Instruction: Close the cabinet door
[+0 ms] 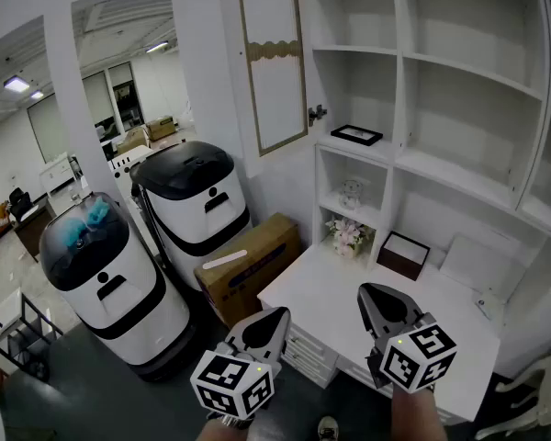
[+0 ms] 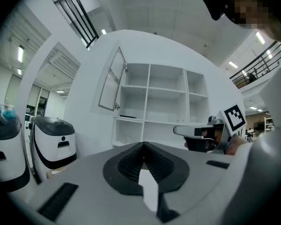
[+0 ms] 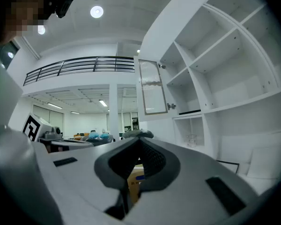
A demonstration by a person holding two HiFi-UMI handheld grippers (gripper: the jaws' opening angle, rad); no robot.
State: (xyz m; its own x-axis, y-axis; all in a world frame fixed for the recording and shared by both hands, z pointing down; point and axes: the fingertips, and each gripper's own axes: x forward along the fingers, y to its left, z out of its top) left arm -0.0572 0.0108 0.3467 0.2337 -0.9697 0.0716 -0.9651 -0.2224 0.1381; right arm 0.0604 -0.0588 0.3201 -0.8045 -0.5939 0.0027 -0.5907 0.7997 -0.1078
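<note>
Door (image 1: 271,62) stands open, hinged on the cabinet (image 1: 459,108) above the worktop's (image 1: 326,303) far left corner. Left tool (image 1: 274,318) and right tool (image 1: 372,294), jaws together and empty, at its near edge.

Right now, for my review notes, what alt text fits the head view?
A white cabinet door hangs open beside white shelves above a desk. The left gripper and right gripper sit low in front, shut and empty.

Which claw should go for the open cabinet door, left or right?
Left, probably. The cabinet door swings out leftward from its hinges, and the left claw sits almost under it; the right claw is further right.
</note>
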